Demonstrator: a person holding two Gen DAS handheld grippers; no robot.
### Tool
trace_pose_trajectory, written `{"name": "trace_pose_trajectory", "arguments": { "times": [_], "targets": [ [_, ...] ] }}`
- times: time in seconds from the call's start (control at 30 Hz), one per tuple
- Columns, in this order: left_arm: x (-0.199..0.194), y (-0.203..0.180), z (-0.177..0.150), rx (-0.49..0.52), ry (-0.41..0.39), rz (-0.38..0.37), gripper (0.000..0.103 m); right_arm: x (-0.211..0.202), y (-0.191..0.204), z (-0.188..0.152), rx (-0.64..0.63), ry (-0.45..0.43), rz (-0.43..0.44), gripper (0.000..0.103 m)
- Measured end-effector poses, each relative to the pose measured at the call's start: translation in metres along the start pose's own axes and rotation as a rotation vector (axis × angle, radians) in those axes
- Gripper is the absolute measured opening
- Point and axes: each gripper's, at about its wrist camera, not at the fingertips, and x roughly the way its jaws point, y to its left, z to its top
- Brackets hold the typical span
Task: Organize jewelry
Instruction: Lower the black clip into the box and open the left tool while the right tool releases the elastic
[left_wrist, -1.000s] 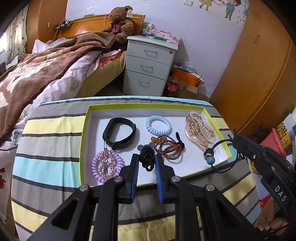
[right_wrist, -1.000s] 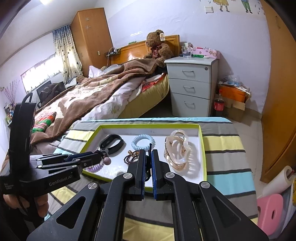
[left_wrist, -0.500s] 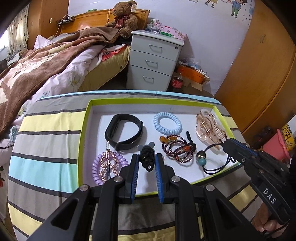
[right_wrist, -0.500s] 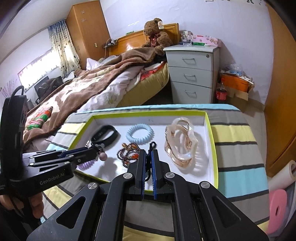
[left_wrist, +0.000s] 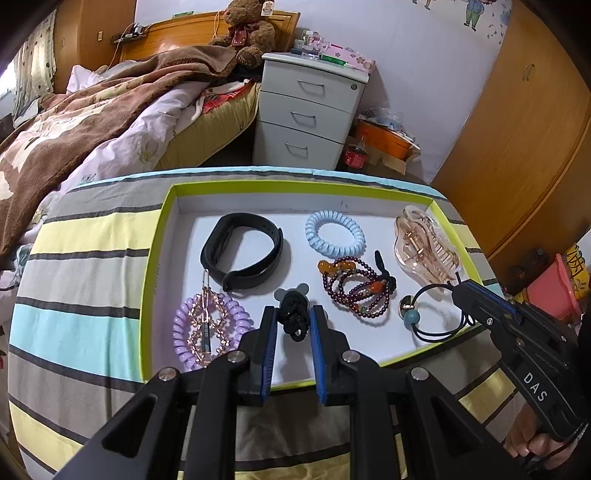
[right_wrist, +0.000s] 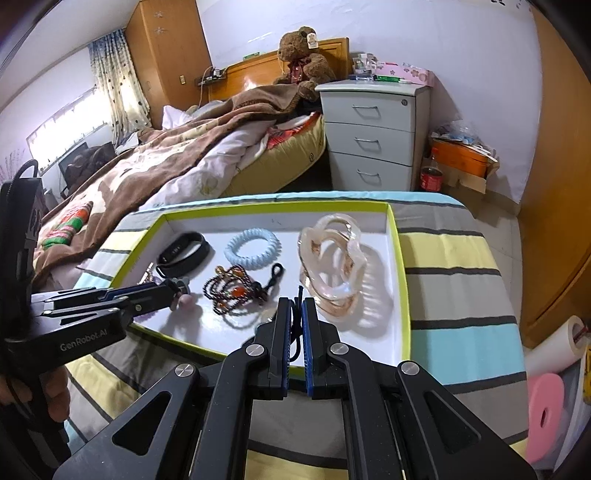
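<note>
Lime-green tray (left_wrist: 155, 258) on the striped bench (left_wrist: 85, 280) already holds nearly everything: pink hair claw (left_wrist: 424, 243), black wristband (left_wrist: 242, 254), blue coil tie (left_wrist: 334, 233), purple coil tie (left_wrist: 212, 330), bead bracelet (left_wrist: 356, 290). Looks mostly done to me. Left gripper (left_wrist: 292, 325) pinches a knotted black hair tie (left_wrist: 293, 314) low over the tray's front. Right gripper (right_wrist: 294, 317) has its fingers narrow on the cord of a beaded black elastic (left_wrist: 432, 314), lying at the tray's right front corner.

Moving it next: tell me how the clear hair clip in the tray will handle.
The clear hair clip looks like rigid, glossy plastic: probably stiff, light and slippery between claw pads. It rests on curved teeth, so a push may rock or skid it along the tray.
</note>
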Motion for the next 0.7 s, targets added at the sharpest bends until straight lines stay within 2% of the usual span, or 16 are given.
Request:
{"name": "trace_pose_trajectory", "arguments": {
  "times": [0.7],
  "targets": [
    [0.009,-0.003,-0.004,-0.008,0.028,0.003,0.021,0.013,-0.009,-0.003,-0.008,0.057,-0.049,0.006]
  ]
}}
